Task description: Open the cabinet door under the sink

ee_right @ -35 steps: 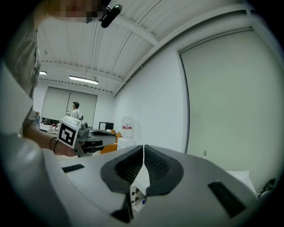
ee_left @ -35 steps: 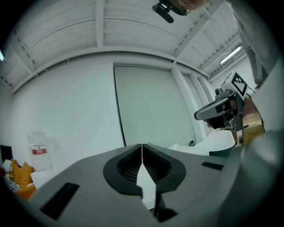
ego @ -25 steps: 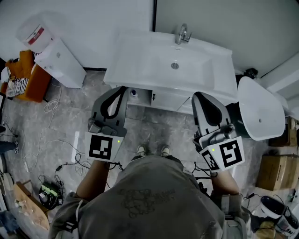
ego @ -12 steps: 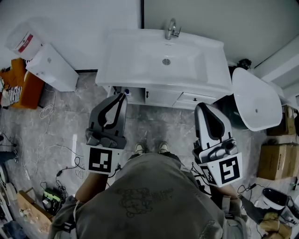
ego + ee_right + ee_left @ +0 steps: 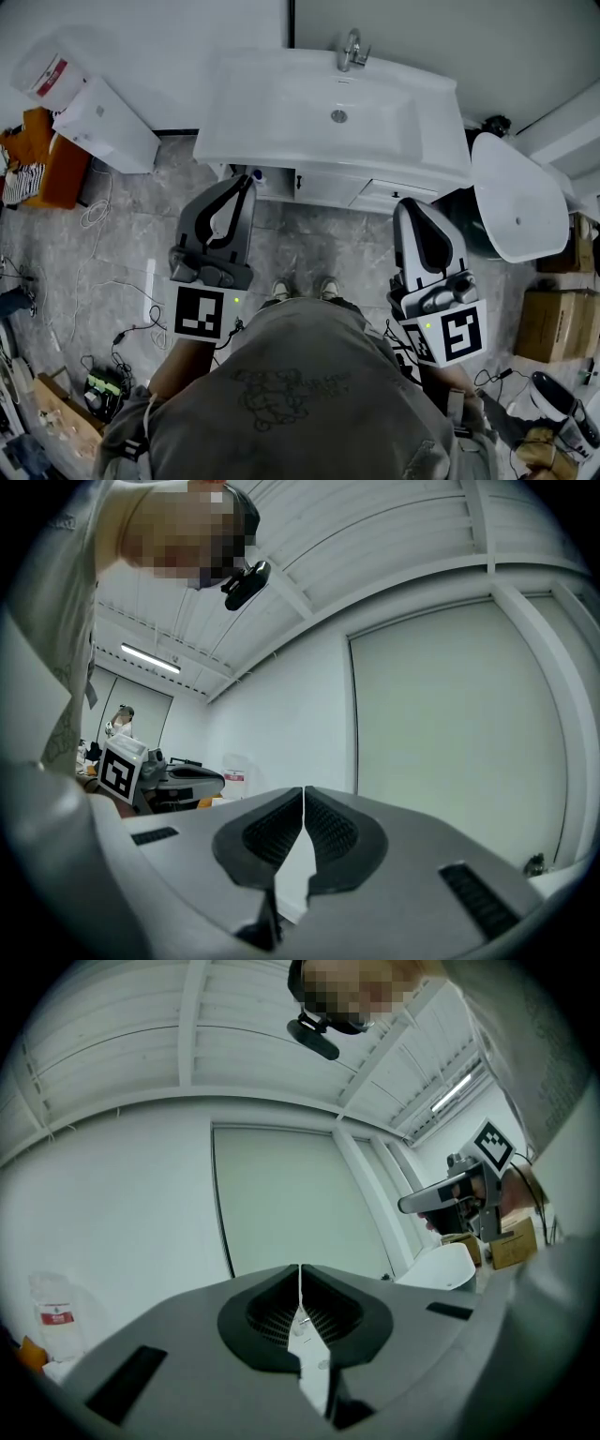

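Observation:
The white sink (image 5: 281, 112) with its chrome tap (image 5: 349, 49) stands against the wall at the top of the head view. Below its front rim shows the white cabinet front (image 5: 328, 189), with a small dark handle (image 5: 299, 181) and a second one (image 5: 392, 195). My left gripper (image 5: 247, 180) is shut and empty, its tip close to the cabinet's left end and left of the first handle. My right gripper (image 5: 406, 203) is also shut and empty, just in front of the cabinet's right part. Both gripper views show closed jaws, left gripper (image 5: 300, 1269) and right gripper (image 5: 304, 789), facing a pale wall.
A white rounded lid or bowl (image 5: 518, 208) sits right of the sink, with cardboard boxes (image 5: 553, 323) behind it. At left are a white box (image 5: 108, 122), an orange item (image 5: 42, 159) and loose cables (image 5: 103, 281) on the grey floor. The person's shoes (image 5: 300, 289) stand between the grippers.
The head view has shifted, so the sink now sits higher in the frame. The right gripper has drifted slightly. Both grippers stay shut and empty.

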